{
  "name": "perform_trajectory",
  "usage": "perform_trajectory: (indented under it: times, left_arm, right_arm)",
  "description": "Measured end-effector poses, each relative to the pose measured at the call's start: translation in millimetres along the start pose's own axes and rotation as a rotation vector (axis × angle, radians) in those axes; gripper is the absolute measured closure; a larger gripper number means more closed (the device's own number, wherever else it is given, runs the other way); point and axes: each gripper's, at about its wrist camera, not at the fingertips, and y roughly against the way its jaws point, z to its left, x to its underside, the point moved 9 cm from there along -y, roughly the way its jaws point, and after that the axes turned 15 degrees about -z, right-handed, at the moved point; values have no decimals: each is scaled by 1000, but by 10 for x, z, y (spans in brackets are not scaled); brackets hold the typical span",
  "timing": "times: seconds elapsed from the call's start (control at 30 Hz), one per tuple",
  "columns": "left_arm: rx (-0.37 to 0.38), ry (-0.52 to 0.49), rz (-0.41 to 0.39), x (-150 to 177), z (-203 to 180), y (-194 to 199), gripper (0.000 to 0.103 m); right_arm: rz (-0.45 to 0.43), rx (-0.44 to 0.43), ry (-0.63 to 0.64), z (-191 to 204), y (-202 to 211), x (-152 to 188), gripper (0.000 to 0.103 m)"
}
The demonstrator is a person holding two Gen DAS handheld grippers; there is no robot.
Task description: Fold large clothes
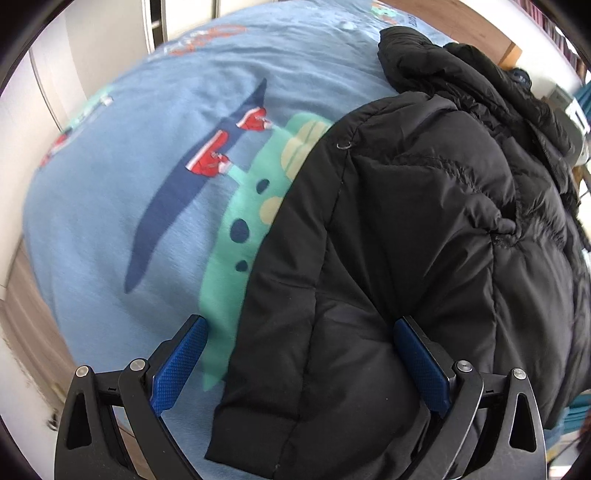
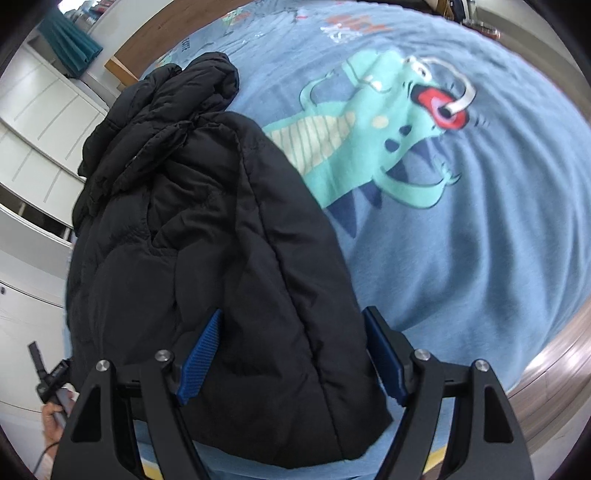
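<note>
One black jacket [image 1: 406, 240] is lying on one blue bedspread [image 1: 147, 221]; two grippers, left [image 1: 299, 362] and right [image 2: 291, 354], are showing.

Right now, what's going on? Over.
Left gripper open, right gripper open, above black puffer jacket. Jacket lies bunched on dinosaur bedspread. Nothing blocking.

A bedroom in a home. Below and ahead of the tool spreads a bed under a blue cover [image 1: 155, 229] printed with a cartoon dinosaur [image 2: 388, 147]. White wardrobe doors [image 1: 177, 18] stand beyond it, white drawer fronts [image 2: 33, 147] to one side, with a wooden headboard [image 2: 155, 40] and teal curtain [image 2: 70, 40] farther off.
</note>
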Motion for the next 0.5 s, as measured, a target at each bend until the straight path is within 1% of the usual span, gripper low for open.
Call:
perform_trajectory:
  times: [0.17, 0.3, 0.33, 0.47, 0.5]
  left_arm:
    - [83, 54, 30, 49, -20, -13, 6]
    - [130, 79, 44, 92, -70, -10, 13]
    - [139, 85, 46, 98, -92, -8, 17]
    - [176, 124, 54, 144, -152, 47, 23]
    - [185, 132, 55, 157, -167, 62, 26]
  right_arm:
    - [28, -84, -63, 62, -76, 62, 28]
    - [38, -139, -114, 81, -91, 93, 28]
    - [41, -152, -121, 90, -95, 105, 28]
    - [52, -218, -142, 156, -88, 149, 28]
    - [56, -234, -143, 181, -86, 160, 28]
